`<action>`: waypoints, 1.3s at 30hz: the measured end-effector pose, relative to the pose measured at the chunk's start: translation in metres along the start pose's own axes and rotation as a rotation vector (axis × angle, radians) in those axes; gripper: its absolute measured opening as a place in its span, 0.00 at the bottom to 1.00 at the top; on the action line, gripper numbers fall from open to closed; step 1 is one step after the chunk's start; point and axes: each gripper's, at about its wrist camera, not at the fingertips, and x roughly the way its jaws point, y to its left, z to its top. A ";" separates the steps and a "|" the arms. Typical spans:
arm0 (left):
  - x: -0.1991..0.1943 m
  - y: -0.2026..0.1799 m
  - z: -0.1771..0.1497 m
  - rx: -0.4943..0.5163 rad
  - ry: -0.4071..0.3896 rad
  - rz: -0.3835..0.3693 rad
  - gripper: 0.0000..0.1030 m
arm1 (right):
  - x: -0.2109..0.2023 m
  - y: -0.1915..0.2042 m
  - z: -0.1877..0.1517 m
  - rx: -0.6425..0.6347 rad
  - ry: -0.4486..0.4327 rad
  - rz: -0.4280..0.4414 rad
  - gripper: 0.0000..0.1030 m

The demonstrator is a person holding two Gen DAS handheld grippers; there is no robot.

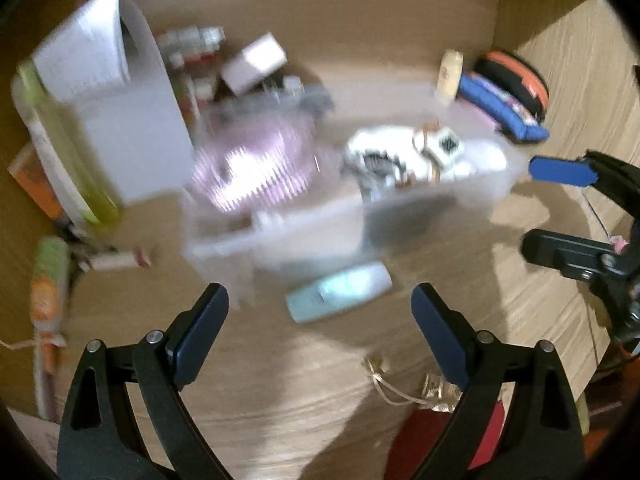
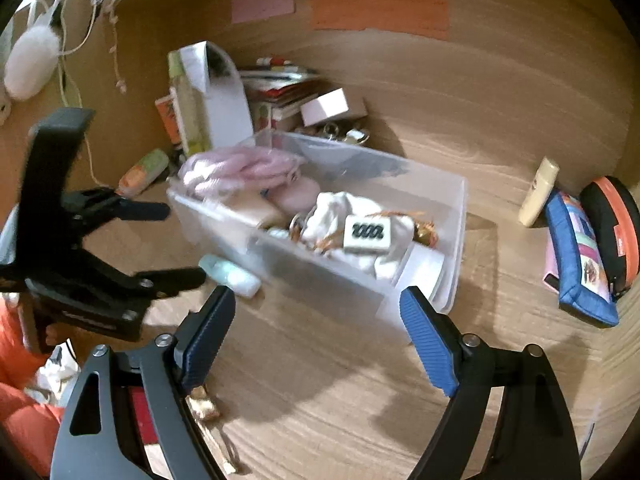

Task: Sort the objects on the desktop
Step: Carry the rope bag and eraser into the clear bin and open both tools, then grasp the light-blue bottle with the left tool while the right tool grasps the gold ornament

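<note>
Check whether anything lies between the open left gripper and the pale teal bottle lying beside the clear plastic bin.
Nothing visible does: only bare wooden desk separates the left gripper from the pale teal bottle.

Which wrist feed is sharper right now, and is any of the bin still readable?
Left wrist: heavy motion smear, the clear plastic bin and pale teal bottle ghosted. Right wrist: sharper, bin contents readable, the white tile with black squiggles crisp; edges bowed by fisheye.

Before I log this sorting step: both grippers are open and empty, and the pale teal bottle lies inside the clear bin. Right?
Not quite. The pale teal bottle lies on the desk outside the clear bin, against its near wall, as the right wrist view shows. Both grippers, left and right, are open and empty.
</note>
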 end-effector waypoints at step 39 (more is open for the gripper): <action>-0.020 0.035 -0.012 -0.197 -0.095 0.049 0.71 | 0.052 0.112 -0.055 -0.305 0.241 0.249 0.88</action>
